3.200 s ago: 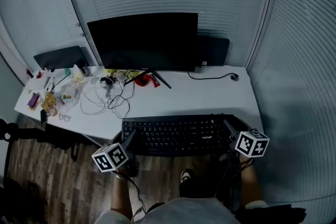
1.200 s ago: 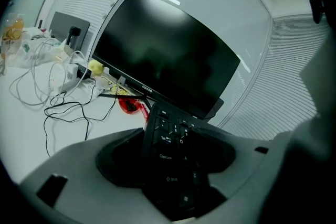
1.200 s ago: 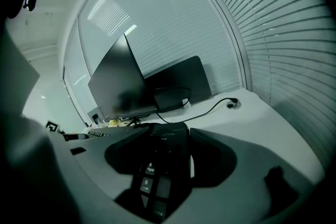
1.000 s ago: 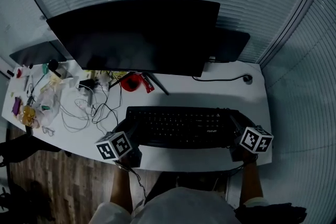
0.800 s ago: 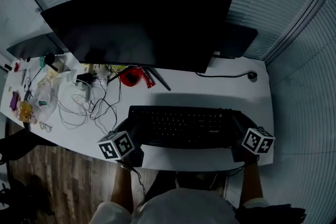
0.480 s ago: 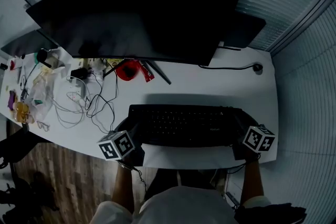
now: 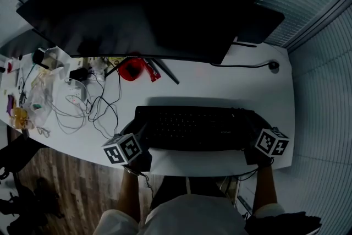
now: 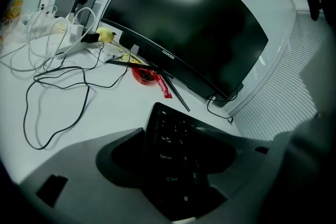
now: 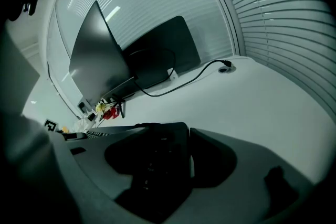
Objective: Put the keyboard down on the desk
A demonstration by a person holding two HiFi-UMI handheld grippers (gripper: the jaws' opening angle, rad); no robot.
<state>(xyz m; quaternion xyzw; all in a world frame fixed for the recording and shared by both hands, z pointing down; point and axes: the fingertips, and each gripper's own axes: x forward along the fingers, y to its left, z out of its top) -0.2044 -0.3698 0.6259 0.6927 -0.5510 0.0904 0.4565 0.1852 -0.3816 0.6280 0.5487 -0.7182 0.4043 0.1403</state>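
A black keyboard [image 7: 192, 128] lies lengthwise over the white desk [image 7: 220, 88], in front of the big dark monitor [image 7: 143, 8]. My left gripper [image 7: 142, 140] is shut on the keyboard's left end [image 8: 170, 165], with the jaws above and below the key row. At the other end my right gripper [image 7: 250, 137] is shut on the keyboard's right edge [image 9: 163, 165]. A shadow lies on the desk just behind the keyboard; I cannot tell whether its underside touches the desk.
Tangled white and black cables [image 7: 91, 104] and small clutter cover the desk's left part. A red object [image 7: 132, 69] lies by the monitor stand [image 8: 170, 84]. A black cable with a round plug [image 7: 273, 65] runs along the back right. A second dark screen [image 9: 163, 52] stands behind.
The keyboard came from beyond the desk's front edge to over the desk, near its front. My head camera has moved closer in, and the monitor fills more of the view.
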